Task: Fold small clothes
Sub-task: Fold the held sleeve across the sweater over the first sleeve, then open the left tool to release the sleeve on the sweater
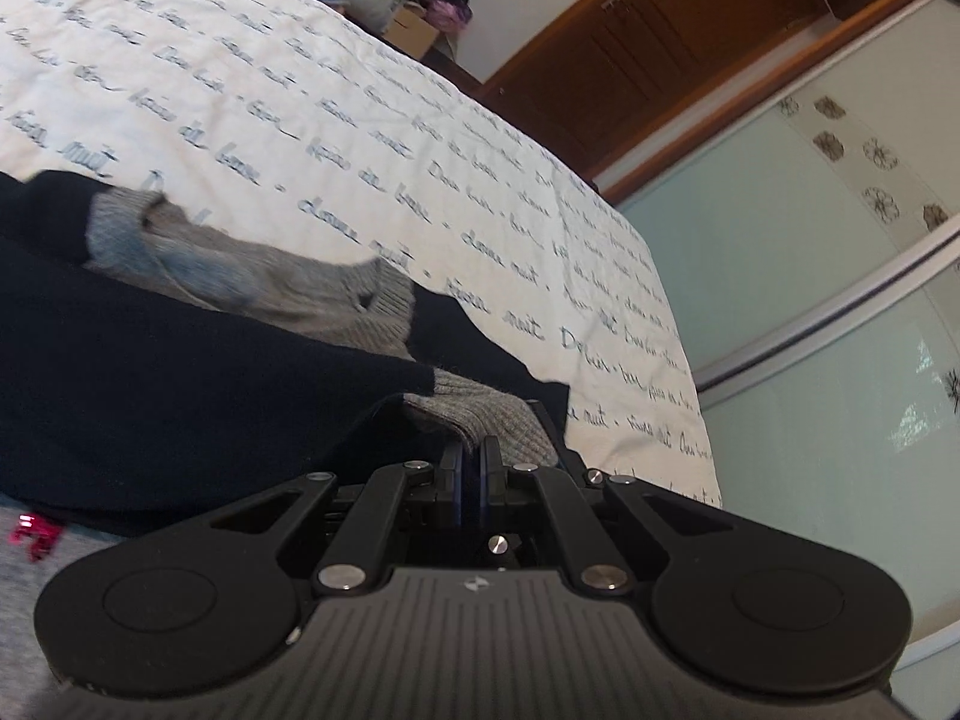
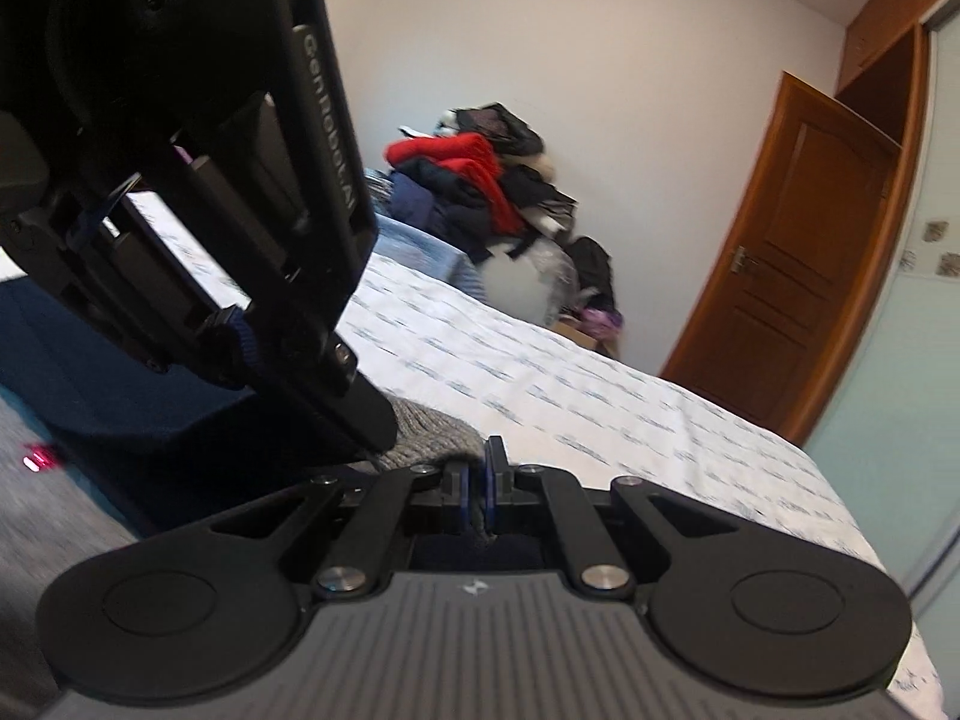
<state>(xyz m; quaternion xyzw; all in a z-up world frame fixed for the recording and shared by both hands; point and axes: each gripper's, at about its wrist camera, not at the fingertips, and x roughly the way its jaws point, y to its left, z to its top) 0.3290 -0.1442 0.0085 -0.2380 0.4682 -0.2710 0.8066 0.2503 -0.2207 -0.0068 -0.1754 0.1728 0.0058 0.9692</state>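
1. A navy sweater [image 1: 180, 396] with grey ribbed trim lies on a bed covered by a white bedspread [image 1: 372, 138] printed with lines of blue script.
2. The left gripper [image 1: 473, 462] is clenched on the grey ribbed cuff [image 1: 492, 414] at the garment's near corner, jaws nearly together with knit pinched between them.
3. The right gripper [image 2: 487, 468] is likewise clamped on grey ribbed fabric [image 2: 432, 426], a fold of cloth caught between its blue-lined pads.
4. In the right wrist view the left gripper's black body [image 2: 198, 192] looms just beside and above, crowding the left of the frame.
5. Beyond the sweater's edge, bare bedspread stretches to the far side and corner of the bed.
6. A heap of clothes [image 2: 480, 180] sits past the bed; a wooden door [image 2: 798, 264] and a sliding wardrobe panel [image 1: 798, 276] bound the right.
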